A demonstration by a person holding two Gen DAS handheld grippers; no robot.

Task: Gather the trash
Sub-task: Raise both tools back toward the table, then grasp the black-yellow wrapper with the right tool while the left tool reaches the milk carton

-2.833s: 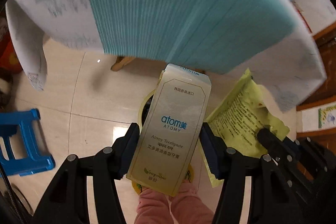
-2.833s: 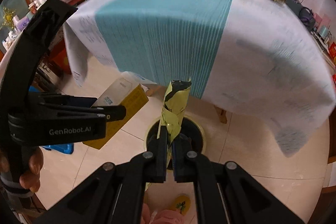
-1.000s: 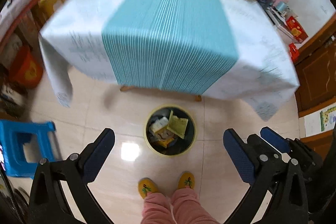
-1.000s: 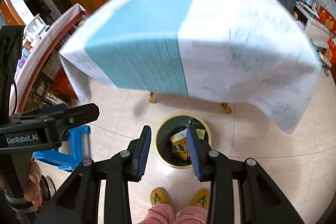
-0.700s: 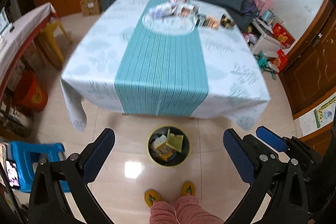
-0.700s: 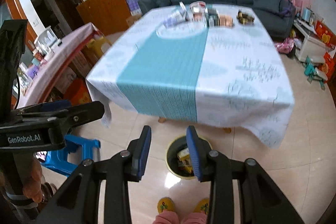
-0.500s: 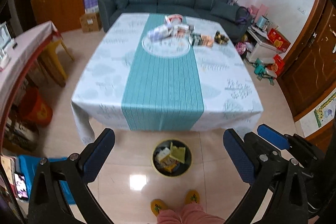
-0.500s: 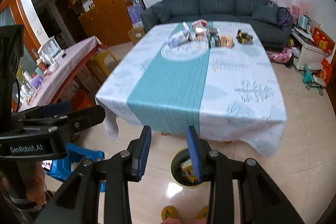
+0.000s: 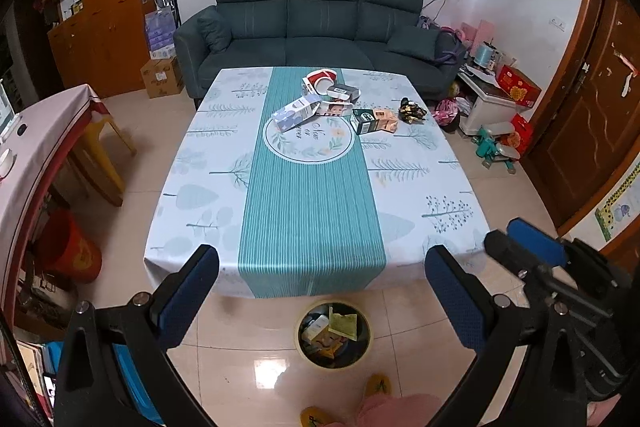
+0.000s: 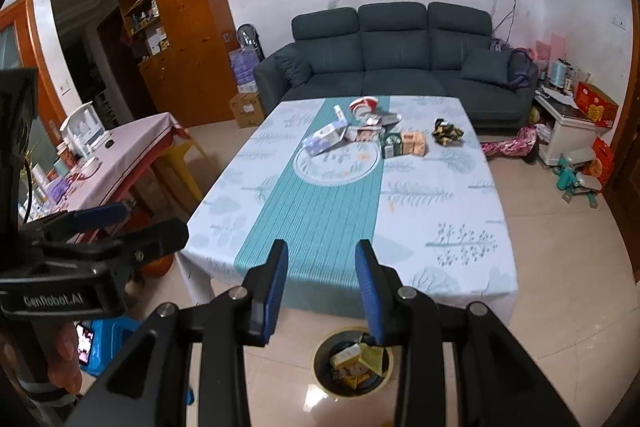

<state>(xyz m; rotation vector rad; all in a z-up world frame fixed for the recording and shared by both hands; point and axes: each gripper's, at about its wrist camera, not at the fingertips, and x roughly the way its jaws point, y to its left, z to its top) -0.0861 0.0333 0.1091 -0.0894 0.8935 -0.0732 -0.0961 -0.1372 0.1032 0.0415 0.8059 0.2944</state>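
Observation:
Several pieces of trash lie at the far end of the table (image 9: pixel 312 211): a blue-white carton (image 9: pixel 296 113), green and orange boxes (image 9: pixel 374 119), a dark crumpled wrapper (image 9: pixel 412 107) and a red-white bowl (image 9: pixel 320 79). On the floor before the table's near edge stands a round bin (image 9: pixel 301 341) with a toothpaste box and a yellow wrapper (image 9: pixel 343 323) in it. My left gripper (image 9: pixel 320 267) is wide open and empty, high above the bin. My right gripper (image 10: pixel 320 251) is open too, with nothing between its blue pads (image 10: pixel 276 275). Beyond its fingers are the bin (image 10: pixel 319 367) and the boxes (image 10: pixel 404 143).
A dark sofa (image 9: pixel 320 23) stands behind the table. At the left are a pink-clothed side table (image 10: pixel 120 155), a yellow chair (image 9: pixel 100 147) and a blue stool (image 10: pixel 100 347). Toys (image 9: pixel 496 147) and boxes lie at the right by a wooden door. The person's yellow slippers (image 9: pixel 380 385) are near the bin.
Both grippers let go of the toothpaste box and the yellow wrapper, which now lie in the bin. Both then rose, and the view lifted from the bin to the whole tabletop.

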